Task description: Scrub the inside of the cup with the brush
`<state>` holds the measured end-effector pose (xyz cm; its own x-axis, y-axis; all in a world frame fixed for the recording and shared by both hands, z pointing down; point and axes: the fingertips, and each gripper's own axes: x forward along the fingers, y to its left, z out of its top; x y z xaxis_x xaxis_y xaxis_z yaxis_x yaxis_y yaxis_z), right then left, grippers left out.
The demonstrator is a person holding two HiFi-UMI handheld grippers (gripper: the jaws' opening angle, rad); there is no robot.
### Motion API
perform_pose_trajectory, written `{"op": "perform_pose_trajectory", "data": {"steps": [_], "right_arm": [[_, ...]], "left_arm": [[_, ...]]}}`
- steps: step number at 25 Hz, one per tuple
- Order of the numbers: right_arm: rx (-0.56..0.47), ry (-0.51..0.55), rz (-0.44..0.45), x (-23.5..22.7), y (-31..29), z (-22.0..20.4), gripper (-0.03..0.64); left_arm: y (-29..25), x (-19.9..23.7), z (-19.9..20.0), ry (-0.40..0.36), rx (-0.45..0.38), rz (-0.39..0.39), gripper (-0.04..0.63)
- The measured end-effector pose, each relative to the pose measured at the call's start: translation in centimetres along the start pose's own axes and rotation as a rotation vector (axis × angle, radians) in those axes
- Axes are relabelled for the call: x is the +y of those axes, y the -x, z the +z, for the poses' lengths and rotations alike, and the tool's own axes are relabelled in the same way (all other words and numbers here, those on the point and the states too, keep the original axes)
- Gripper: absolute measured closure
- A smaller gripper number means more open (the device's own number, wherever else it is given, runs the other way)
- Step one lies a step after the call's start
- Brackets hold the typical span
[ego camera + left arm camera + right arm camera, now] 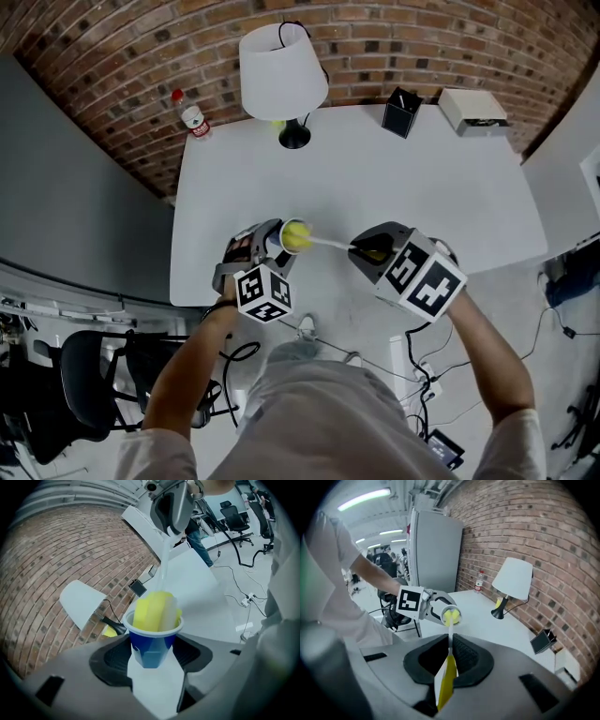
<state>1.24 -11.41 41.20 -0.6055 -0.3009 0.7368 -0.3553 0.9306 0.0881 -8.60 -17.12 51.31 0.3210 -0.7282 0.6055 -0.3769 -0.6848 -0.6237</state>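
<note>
right gripper (449, 651), closed on the brush (328, 243) handle, holds its yellow head inside the cup (152, 639), which left gripper (152, 652) clasps wide-jawed above the table (375, 187), mouth tilted brushward for scrubbing.

I see the blue, white-rimmed cup (151, 644) tipped sideways in the air; the brush (326, 243) has its yellow sponge head filling the mouth, thin white stem sticking out
</note>
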Motion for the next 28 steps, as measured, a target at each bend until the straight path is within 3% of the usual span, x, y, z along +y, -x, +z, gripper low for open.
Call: {"op": "perform_pose_trajectory", "data": {"steps": [6, 15, 20, 28], "right_arm": [[-0.067, -0.369, 0.128, -0.9, -0.5, -0.7, 0.591], [-0.163, -0.821, 0.312, -2.1, -0.7, -1.2, 0.591], [-0.174, -0.82, 0.378, -1.2, -0.4, -0.8, 0.591], [-0.184, -0.806, 0.385, -1.2, 0.1, -0.6, 0.591]], "left_arm": [[0.5, 0.5, 0.1, -0.014, -0.021, 0.022, 0.311], [1.3, 1.3, 0.5, -0.042, -0.055, 0.065, 0.334], [1.3, 1.3, 0.5, -0.037, -0.064, 0.065, 0.339], [1.3, 1.5, 0.8, 0.0, -0.089, 0.077, 0.339]]}}
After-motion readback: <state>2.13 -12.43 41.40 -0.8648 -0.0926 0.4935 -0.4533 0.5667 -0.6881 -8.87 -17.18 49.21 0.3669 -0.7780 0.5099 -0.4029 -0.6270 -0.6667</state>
